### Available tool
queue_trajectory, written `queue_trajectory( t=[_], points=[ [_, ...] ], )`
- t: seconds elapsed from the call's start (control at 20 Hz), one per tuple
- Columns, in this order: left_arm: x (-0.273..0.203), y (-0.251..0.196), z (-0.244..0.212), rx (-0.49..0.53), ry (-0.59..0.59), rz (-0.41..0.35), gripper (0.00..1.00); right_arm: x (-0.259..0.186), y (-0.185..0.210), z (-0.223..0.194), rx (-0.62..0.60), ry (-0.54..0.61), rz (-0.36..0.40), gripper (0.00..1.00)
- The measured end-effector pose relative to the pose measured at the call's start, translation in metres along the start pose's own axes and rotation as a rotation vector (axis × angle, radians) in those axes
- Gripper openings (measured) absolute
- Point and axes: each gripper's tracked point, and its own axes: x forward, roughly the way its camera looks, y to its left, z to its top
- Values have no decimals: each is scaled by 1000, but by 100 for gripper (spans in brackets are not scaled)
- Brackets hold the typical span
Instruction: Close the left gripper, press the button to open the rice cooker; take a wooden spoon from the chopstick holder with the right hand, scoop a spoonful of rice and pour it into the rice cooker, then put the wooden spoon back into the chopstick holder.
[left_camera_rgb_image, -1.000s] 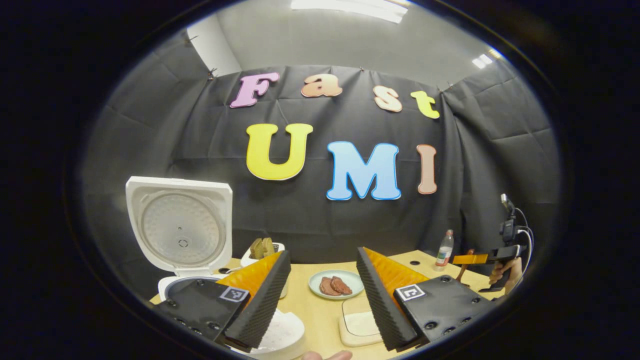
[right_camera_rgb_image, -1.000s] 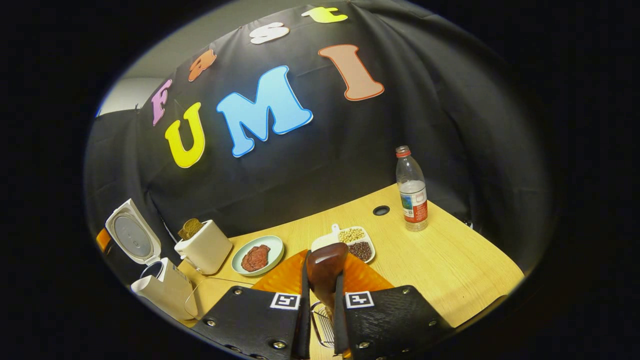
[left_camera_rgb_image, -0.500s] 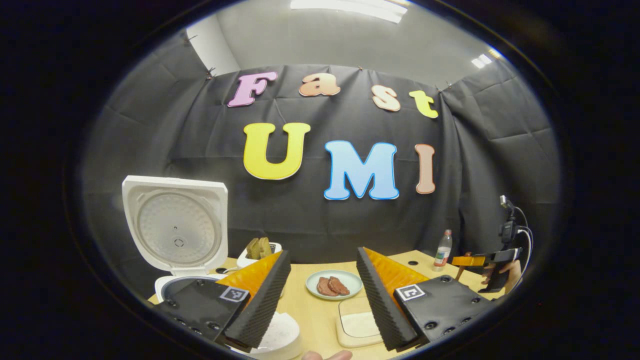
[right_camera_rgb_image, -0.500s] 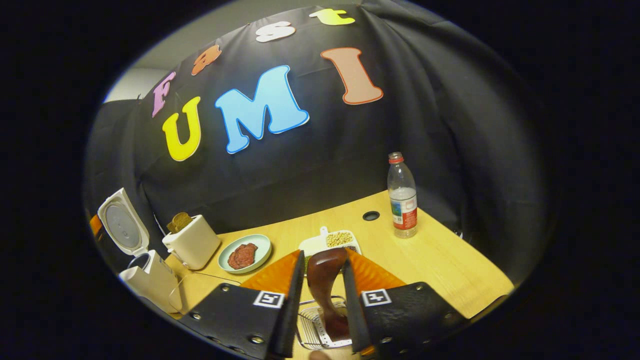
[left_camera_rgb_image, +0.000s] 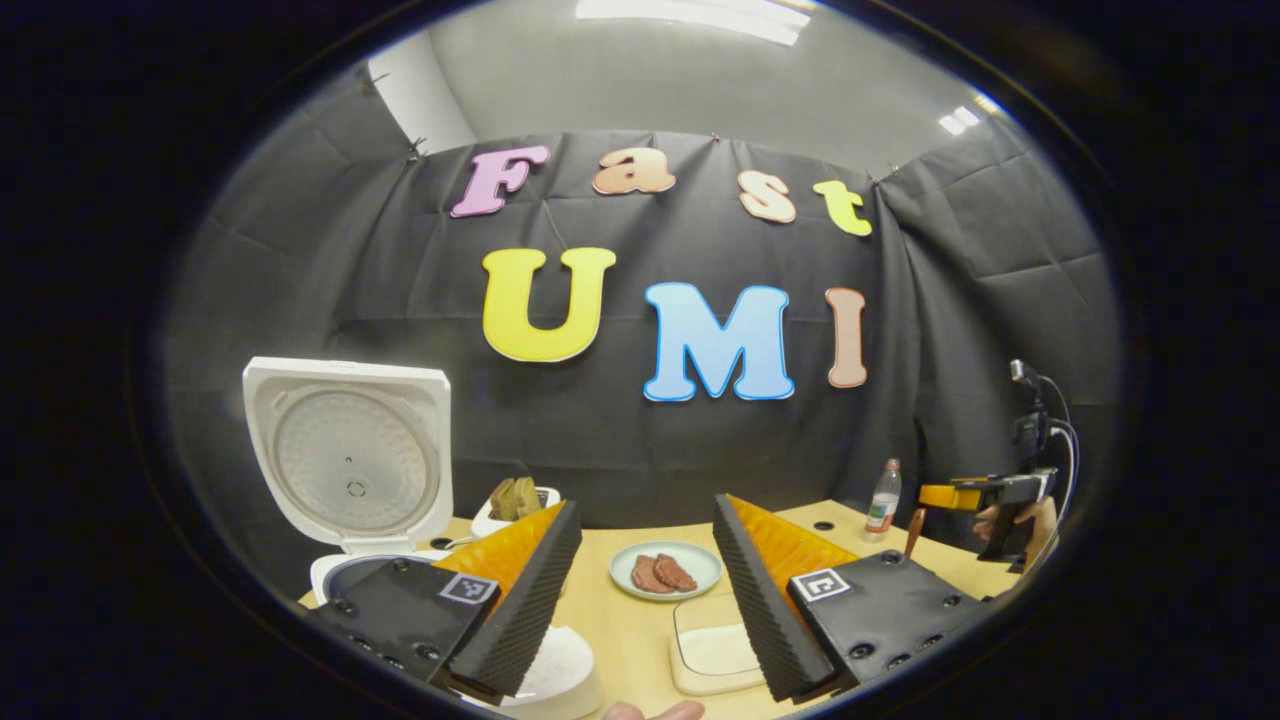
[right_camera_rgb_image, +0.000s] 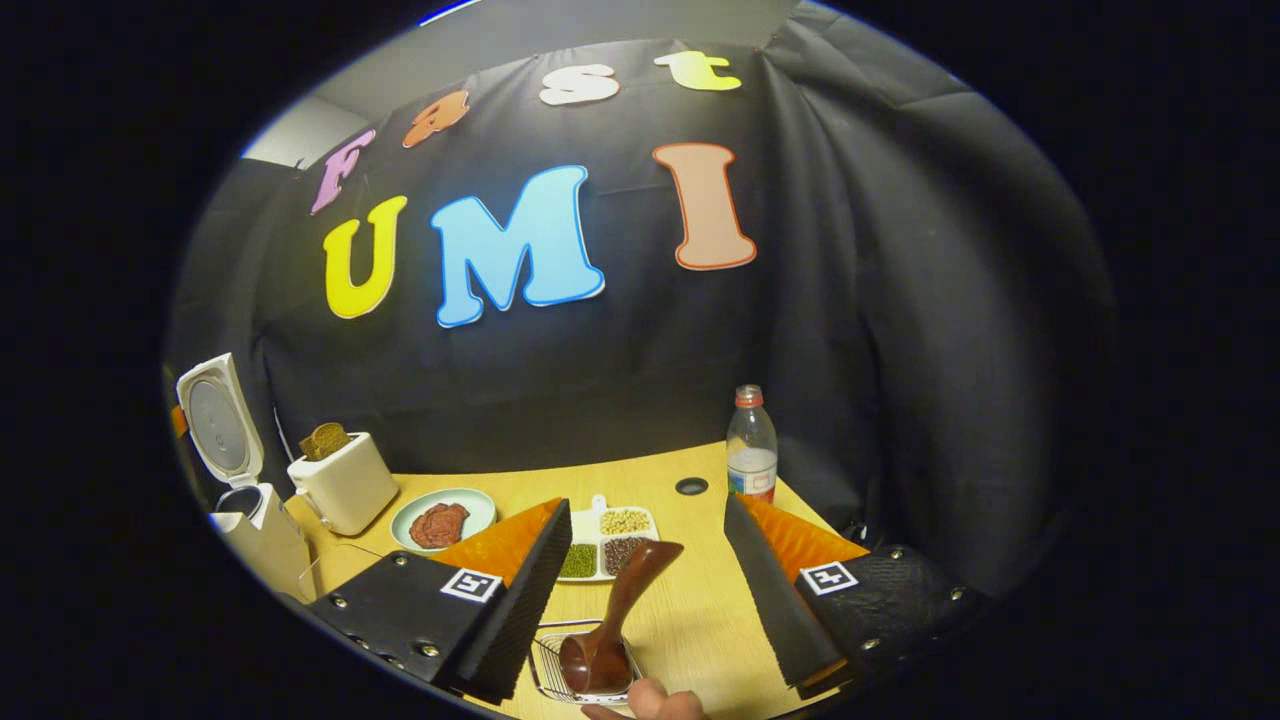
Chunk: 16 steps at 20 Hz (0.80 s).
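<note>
wood table (right_camera_rgb_image: 700, 610) in a black-cloth booth | right gripper (right_camera_rgb_image: 640, 580) fingers spread, let go of wooden spoon (right_camera_rgb_image: 615, 625), spoon sits in chopstick holder (right_camera_rgb_image: 545, 668) at 6 o'clock | left gripper (left_camera_rgb_image: 645, 590) wide apart too, rice cooker (left_camera_rgb_image: 350, 470) lid up at 9 o'clock

your left gripper view looks level across the table (left_camera_rgb_image: 640, 640) toward the back wall, from low and close at the near edge, with the open rice cooker (left_camera_rgb_image: 345, 470) close on its left. your right gripper view looks from the table's right part, tilted down, with the chopstick holder (right_camera_rgb_image: 575, 670) very near below it. both views share the plate of meat (left_camera_rgb_image: 665, 570) (right_camera_rgb_image: 442, 520), the bottle (left_camera_rgb_image: 882, 497) (right_camera_rgb_image: 752, 445) and the rice cooker (right_camera_rgb_image: 225, 450).
</note>
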Motion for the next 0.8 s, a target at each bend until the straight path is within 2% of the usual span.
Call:
queue_trajectory(
  t=[0.1,0.2,0.35,0.5,0.55,0.7,0.8],
  points=[
    [-1,0,0,0,0,4,88,-4,13,35,-23,-38,30,93],
    [-1,-2,2,-4,-4,-6,91,-9,30,70,-53,-91,59,93],
    [0,-1,13,17,-15,-2,88,-16,58,99,-63,-115,128,93],
    [-1,-3,37,11,-17,-5,94,-16,72,103,-74,-106,154,93],
    [-2,4,45,17,-22,8,91,-16,77,102,-76,-99,164,93],
    [0,37,75,48,-35,82,99,-18,90,95,-77,-78,198,93],
    [5,58,99,61,-43,115,100,-18,91,91,-91,-73,201,93]
  ],
)
